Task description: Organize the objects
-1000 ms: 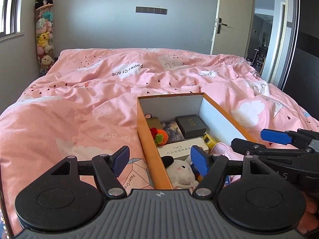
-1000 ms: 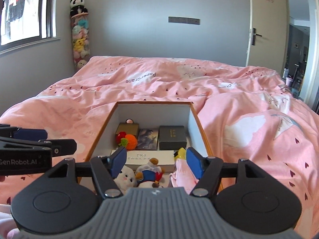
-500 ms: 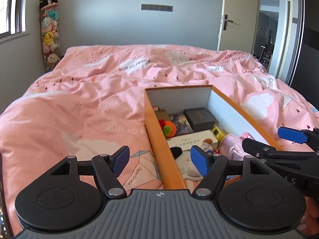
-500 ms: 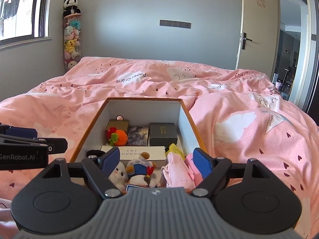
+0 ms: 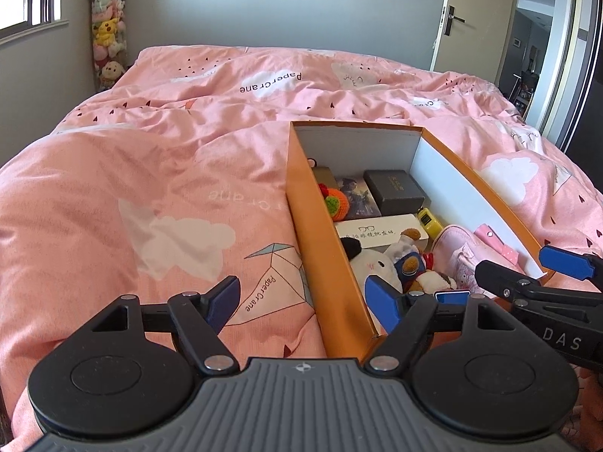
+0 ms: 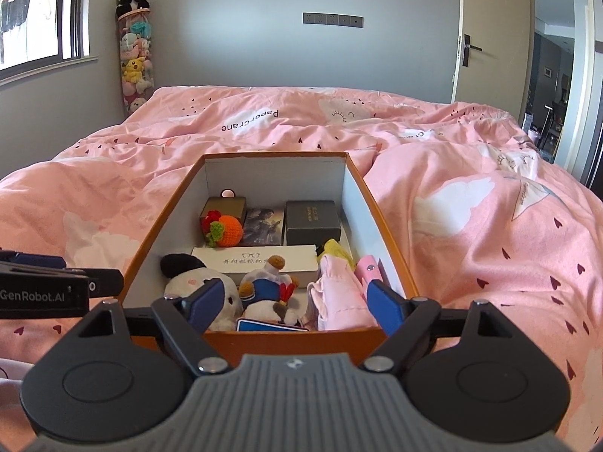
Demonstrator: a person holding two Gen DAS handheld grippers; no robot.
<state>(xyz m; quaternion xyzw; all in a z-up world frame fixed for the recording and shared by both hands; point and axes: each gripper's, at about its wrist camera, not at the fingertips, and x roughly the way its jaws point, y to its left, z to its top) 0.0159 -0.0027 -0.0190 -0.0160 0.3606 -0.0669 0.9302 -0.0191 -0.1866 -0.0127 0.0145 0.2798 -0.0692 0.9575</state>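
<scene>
Left tongs [image 5: 307, 301]: jaws opening, nothing btwn them, straddling the near-left corner of the orange box [image 6: 177, 211], which sits on the pink bed [image 6: 471, 226]. Inside, L to R: white plush [image 6: 196, 278], sailor plush [image 6: 264, 290], pink cloth [image 6: 339, 293]. Right tongs [image 6: 292, 305]: jaws apart, empty, over box's near end.

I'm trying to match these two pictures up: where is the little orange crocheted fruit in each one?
Left wrist view: the orange crocheted fruit sits right of centre, tight against the orange box's left wall.
Right wrist view: it lies left of centre, in the box's far half.
Shared landmark: the dark grey case.
</scene>
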